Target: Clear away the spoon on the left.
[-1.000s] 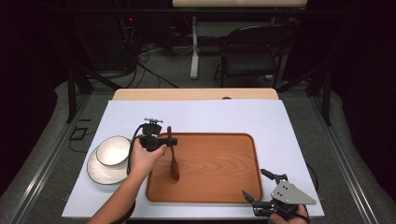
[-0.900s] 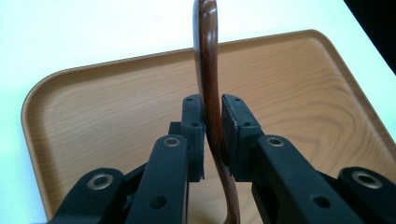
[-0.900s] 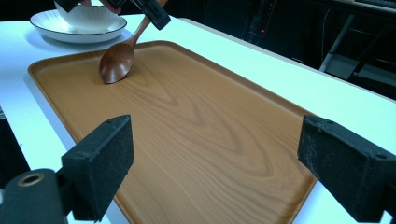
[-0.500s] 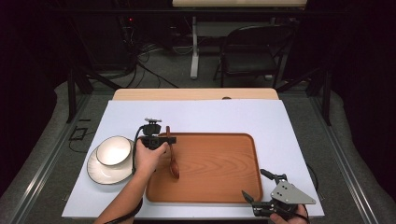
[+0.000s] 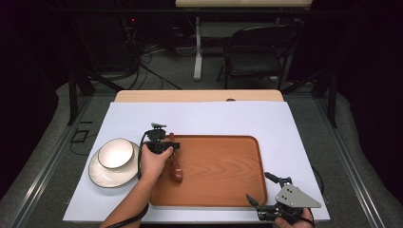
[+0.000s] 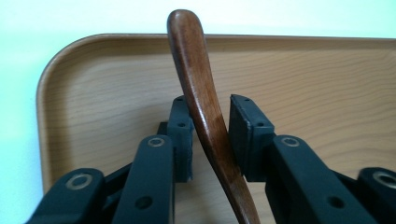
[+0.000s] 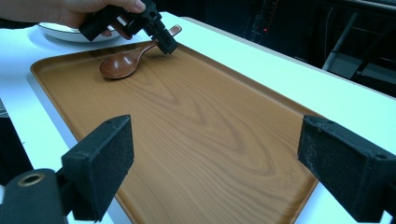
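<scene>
Resting on the grained wooden tray (image 5: 218,175), a glossy curved spoon (image 5: 175,170).

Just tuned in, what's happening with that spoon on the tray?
The left hand-held gripper has set the wooden spoon down on the wooden tray, bowl resting near its left end. Its jaws have just been opening, the handle between them. The right hand-held gripper waits open at the tray's near right corner.
</scene>
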Motion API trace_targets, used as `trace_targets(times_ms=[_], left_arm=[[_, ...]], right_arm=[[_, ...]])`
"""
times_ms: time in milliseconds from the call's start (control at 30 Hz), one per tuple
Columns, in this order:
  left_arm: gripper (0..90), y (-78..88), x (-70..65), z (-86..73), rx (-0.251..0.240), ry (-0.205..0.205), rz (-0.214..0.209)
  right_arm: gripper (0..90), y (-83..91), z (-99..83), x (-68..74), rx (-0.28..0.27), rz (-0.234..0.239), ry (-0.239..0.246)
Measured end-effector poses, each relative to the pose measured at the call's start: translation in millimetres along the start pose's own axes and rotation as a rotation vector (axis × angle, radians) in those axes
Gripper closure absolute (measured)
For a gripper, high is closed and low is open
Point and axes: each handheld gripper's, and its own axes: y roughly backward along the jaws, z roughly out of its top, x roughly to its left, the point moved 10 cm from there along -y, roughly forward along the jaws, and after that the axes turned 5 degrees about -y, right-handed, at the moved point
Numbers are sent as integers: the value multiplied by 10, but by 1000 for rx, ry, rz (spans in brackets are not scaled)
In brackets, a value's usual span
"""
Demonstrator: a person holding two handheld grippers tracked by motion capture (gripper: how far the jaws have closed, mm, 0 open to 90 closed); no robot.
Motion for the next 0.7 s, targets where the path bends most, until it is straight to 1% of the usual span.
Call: trace_targets(times_ms=[67, 167, 267, 300, 367, 433, 500, 600, 700], left_arm=[[668, 1, 7, -13, 6, -6, 9], [614, -1, 6, -18, -3, -22, 30], [549, 5, 20, -29, -4, -61, 66], [533, 7, 21, -31, -6, -66, 73], [500, 13, 27, -36, -10, -78, 84], [456, 10, 30, -56, 3, -92, 91], [413, 9, 32, -70, 3, -114, 105], [365, 24, 26, -71, -10, -146, 131], [340, 38, 24, -63, -24, -166, 156]], right_arm=[[107, -1, 1, 4, -1, 1, 0], [109, -2, 2, 5, -1, 2, 1], [110, 2, 3, 6, -1, 1, 2], [109, 2, 2, 8, 0, 2, -2], [110, 2, 2, 5, 0, 1, 0], [110, 2, 2, 6, 0, 1, 0], [110, 1, 3, 7, 0, 1, 0], [110, 0, 2, 6, 1, 1, 2], [110, 2, 2, 8, 1, 1, 3]])
